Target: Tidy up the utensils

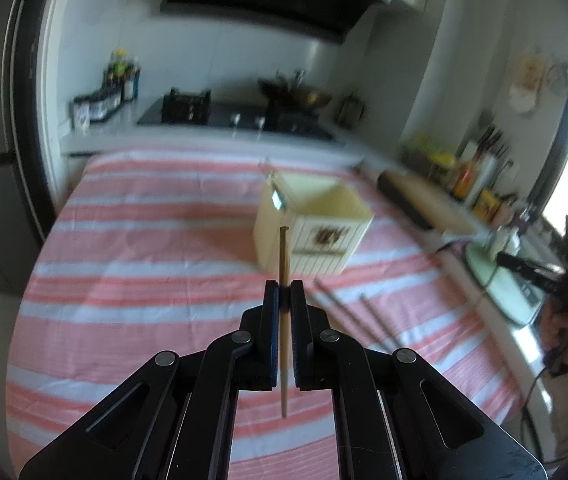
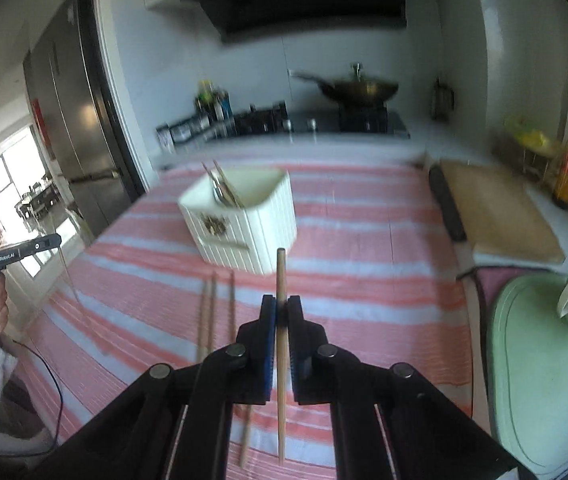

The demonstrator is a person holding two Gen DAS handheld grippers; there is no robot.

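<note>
striped cloth (image 2: 364, 280) | on it: white holder (image 2: 251, 224), loose chopsticks (image 2: 207, 312)

Your left wrist view blurs the bottles (image 1: 120, 70) on the far counter and the print on the cream utensil box (image 1: 311, 227) beyond reading, and its right edge cuts off your right hand (image 1: 564, 322) at the wrist. Your right wrist view hides the lower ends of the utensils (image 2: 223, 188) inside that box, and the black linkage covers parts of the loose chopsticks (image 2: 208, 316) on the striped cloth (image 2: 364, 280). The green tray (image 2: 536, 380) runs off its right and bottom edges.
</note>
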